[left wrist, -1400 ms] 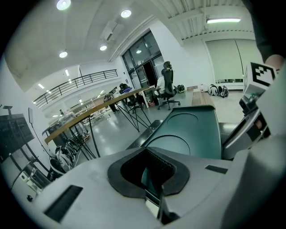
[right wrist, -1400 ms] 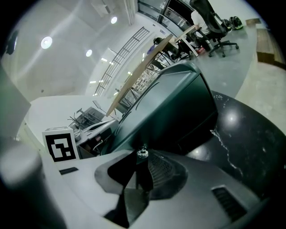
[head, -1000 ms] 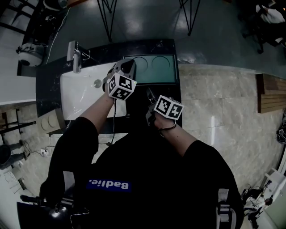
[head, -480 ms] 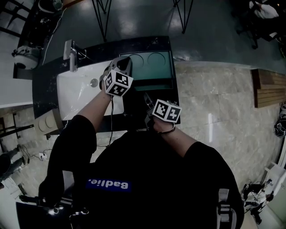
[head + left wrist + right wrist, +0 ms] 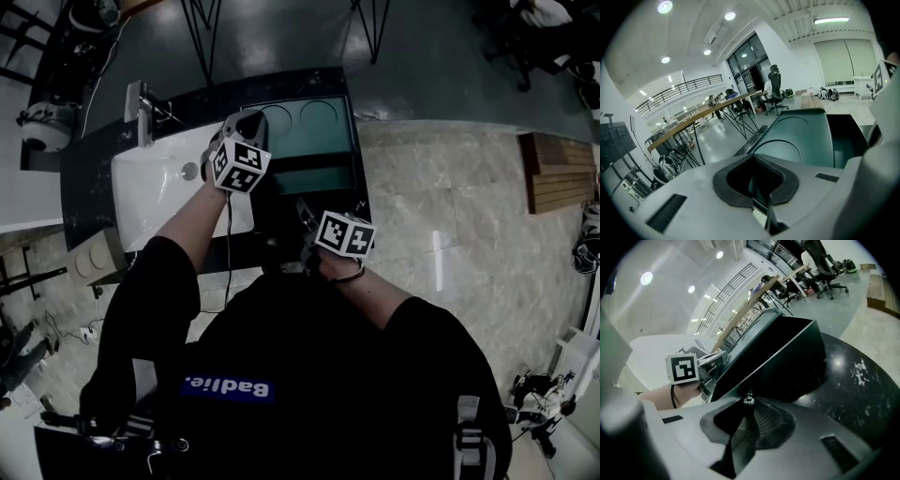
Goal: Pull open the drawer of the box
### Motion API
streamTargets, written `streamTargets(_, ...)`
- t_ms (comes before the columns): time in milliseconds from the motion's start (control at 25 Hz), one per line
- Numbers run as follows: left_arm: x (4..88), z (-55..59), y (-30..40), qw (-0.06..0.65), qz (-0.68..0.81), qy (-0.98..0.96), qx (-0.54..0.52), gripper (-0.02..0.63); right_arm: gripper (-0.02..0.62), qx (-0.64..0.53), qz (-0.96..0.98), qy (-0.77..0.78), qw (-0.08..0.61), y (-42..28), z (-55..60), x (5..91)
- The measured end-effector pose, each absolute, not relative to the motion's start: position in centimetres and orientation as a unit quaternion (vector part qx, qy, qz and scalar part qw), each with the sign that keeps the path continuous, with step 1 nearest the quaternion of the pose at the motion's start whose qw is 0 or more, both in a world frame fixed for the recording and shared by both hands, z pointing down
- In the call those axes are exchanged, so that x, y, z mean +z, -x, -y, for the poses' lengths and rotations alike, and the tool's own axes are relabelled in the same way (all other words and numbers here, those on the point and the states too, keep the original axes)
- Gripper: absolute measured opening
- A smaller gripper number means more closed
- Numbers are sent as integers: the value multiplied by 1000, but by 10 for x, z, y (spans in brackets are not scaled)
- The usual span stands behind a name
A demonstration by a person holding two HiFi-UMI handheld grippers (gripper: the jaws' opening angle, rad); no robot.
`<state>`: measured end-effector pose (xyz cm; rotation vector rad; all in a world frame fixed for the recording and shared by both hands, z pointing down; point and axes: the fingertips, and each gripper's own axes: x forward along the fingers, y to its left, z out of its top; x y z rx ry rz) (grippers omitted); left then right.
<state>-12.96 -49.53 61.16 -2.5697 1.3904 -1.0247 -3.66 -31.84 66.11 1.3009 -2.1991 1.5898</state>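
looks mid-pull: right gripper (image 5: 307,217) clamped on the drawer (image 5: 778,357) knob (image 5: 749,399), drawer partly out of the box (image 5: 314,136) just right of the sink (image 5: 159,187), left gripper (image 5: 761,199) seemingly pinching the box's sink-side edge, next probably a straight steady tug away from the box

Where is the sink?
In the head view, the white sink is on the left, set in the dark counter. It sits right beside the green box, partly under the left claw.

We see a black speckled counter (image 5: 87,183) with a white sink (image 5: 155,192) set into it (a faucet (image 5: 141,101) stands at the sink's far rim). Just right of the sink, a dark green box (image 5: 314,141) sits on the counter.
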Motion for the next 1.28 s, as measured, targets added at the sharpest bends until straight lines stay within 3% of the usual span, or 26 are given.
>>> streamTargets(1280, 614, 496, 129, 36, -447, 827, -339, 2, 67, 519, 725, -447, 70, 28, 274, 663)
